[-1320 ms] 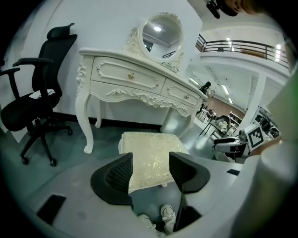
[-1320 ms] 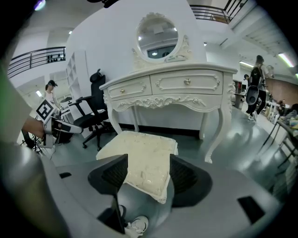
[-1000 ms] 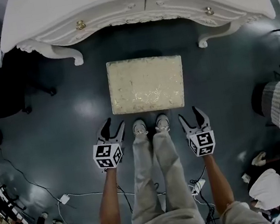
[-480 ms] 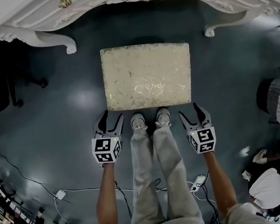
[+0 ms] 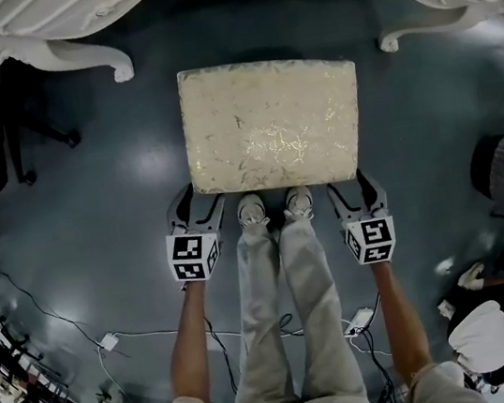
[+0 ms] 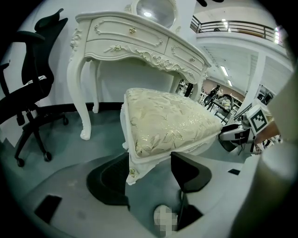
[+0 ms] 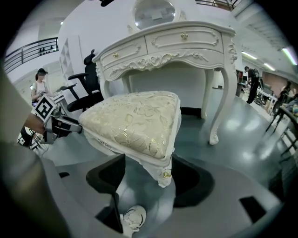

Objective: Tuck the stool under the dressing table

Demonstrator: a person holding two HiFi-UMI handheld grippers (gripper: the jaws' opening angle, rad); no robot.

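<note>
Dark glossy floor (image 5: 107, 181) holds the cream stool (image 5: 268, 122) just in front of the white dressing table (image 5: 61, 12), not yet tucked under, while the left gripper (image 5: 198, 204), jaws just opening wider, and the right gripper (image 5: 352, 187) straddle its near corners unclenched, gripping nothing.

I log both arms (image 5: 190, 338) extended low. Jaws of left gripper (image 5: 197, 204) just opening, right gripper (image 5: 352, 186) agape; a stool (image 6: 167, 125) corner between each pair.
</note>
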